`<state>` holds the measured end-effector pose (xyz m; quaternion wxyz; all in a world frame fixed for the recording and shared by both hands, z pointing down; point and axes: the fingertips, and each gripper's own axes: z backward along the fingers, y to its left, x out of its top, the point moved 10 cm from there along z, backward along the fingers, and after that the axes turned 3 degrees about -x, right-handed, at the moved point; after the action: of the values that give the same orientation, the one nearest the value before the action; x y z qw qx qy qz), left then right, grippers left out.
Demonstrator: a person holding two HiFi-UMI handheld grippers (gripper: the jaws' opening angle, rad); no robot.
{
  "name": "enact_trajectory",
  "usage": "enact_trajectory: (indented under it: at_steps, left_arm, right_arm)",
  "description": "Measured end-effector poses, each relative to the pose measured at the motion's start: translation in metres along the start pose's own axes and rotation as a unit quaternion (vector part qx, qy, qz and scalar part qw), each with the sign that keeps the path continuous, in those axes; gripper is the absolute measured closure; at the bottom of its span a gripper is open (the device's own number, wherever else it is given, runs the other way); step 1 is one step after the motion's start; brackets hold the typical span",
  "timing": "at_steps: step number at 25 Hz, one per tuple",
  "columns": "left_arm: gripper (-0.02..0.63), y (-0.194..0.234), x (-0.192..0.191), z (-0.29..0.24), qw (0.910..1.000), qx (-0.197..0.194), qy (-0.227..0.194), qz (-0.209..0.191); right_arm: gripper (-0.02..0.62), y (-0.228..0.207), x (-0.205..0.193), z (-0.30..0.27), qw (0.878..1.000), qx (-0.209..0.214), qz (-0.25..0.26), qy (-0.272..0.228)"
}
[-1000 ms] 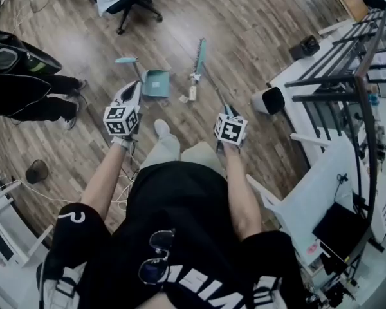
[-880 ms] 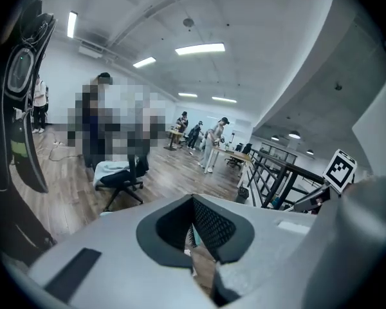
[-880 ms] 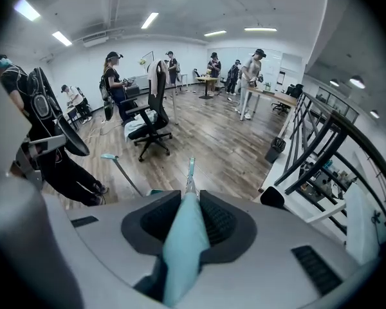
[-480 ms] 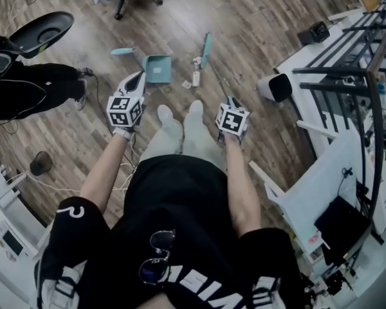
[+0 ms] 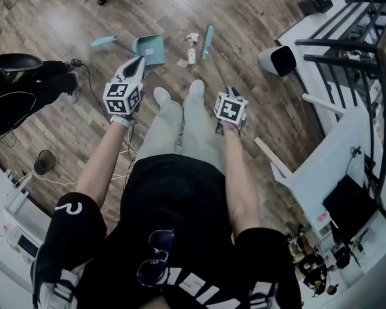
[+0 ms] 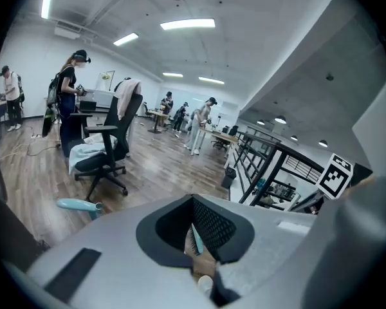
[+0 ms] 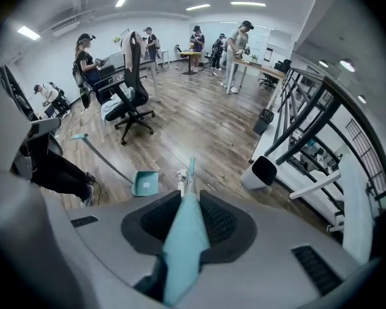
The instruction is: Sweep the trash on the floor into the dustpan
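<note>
Right gripper (image 5: 229, 95): jaws pinch teal broom (image 5: 208, 42) handle. Left gripper (image 5: 136, 64): jaws slightly spread, empty. Trash (image 5: 192, 49) on floor (image 5: 244, 24) between dustpan (image 5: 151, 49) and broom head; bare boards beyond, white bin (image 5: 276, 60) right.

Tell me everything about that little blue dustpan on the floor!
The dustpan is pale teal and looks like plastic. It has a small square pan with raised walls and a long thin handle that ends in a teal grip. It sits on the wooden floor, with its handle slanting up toward the person's left. No jaws hold it. The trash lies just to its right.
</note>
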<state>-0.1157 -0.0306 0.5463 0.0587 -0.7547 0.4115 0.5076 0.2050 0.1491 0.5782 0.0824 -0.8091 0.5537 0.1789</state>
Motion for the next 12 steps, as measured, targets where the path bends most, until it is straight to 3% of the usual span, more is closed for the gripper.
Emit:
enact_trajectory:
  at_steps: [12]
  left_arm:
    - [0.609, 0.029, -0.044, -0.041, 0.9995, -0.007, 0.026, 0.017]
  right_arm:
    - [0.511, 0.02, -0.042, -0.076, 0.992, -0.026, -0.045, 0.112]
